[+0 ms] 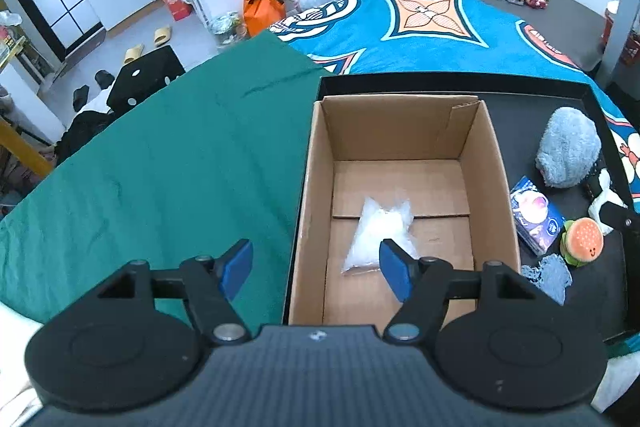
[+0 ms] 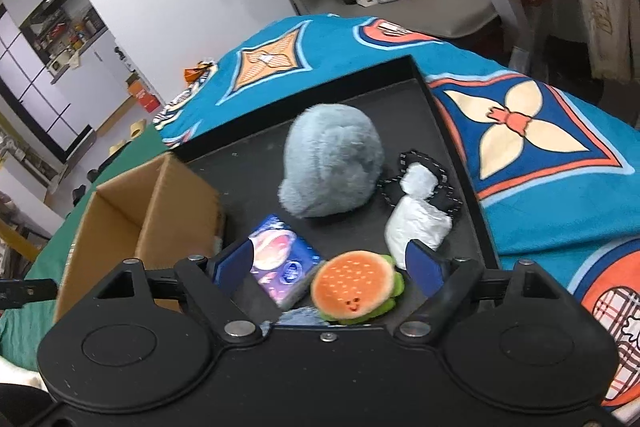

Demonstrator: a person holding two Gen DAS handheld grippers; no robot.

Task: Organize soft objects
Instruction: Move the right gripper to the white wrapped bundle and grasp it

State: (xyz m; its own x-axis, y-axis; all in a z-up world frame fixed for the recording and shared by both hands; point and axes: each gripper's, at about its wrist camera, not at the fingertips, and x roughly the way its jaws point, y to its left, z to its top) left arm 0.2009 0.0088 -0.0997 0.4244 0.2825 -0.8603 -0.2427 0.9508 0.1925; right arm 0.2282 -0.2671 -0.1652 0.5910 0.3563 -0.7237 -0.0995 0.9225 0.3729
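Landmark taken: cardboard box (image 1: 404,163), standing open-topped at the left end of a black tray (image 1: 520,123) on a bed with a blue patterned blanket (image 1: 440,39). Inside the box, on its floor: a clear plastic bag of white stuffing (image 1: 380,231), lying flat. Left claw (image 1: 316,265) hung above the box's near left corner, spread wide, gripping nothing; one blue pad over the green cloth (image 1: 160,167) just left of the box, the other over the bag, apart from it. To the right of the box, on the tray: a blue tissue packet (image 2: 282,259) just beside its wall, a burger plush (image 2: 356,285) next to the packet, a grey furry plush (image 2: 332,161) farther back, a white and black soft toy (image 2: 420,211) farthest from the box. Right claw (image 2: 332,265) hung over the packet and burger plush, spread wide, both lying between its pads, neither pressed.
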